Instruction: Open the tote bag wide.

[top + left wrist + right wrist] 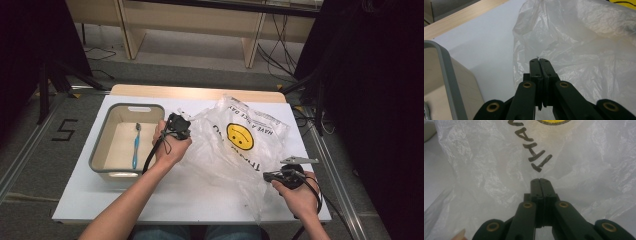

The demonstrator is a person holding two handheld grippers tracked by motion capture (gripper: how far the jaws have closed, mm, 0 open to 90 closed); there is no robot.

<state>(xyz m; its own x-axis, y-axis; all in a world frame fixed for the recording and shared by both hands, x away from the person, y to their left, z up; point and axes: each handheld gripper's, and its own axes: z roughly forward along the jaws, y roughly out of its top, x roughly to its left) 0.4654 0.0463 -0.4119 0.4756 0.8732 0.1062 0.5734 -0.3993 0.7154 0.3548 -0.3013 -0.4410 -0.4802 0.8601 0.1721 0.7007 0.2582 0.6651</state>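
Note:
A crumpled clear plastic bag [220, 155] printed with a yellow smiley face [240, 136] and black lettering lies across the middle of the white table [175, 195]. My left gripper [184, 129] is at the bag's left edge, jaws pressed together. In the left gripper view its tips [539, 60] meet a crease of the bag [586, 50]; I cannot tell whether film is pinched. My right gripper [266, 176] sits at the bag's near right corner, also shut. In the right gripper view its tips [541, 180] point at the lettered film [486, 170], with nothing seen between them.
A grey-rimmed tub [102, 145] stands at the left of the table with a blue toothbrush [136, 145] lying inside; its rim [444, 65] is close beside my left gripper. Bare white table lies along the near edge. Wooden furniture and cables stand beyond the far edge.

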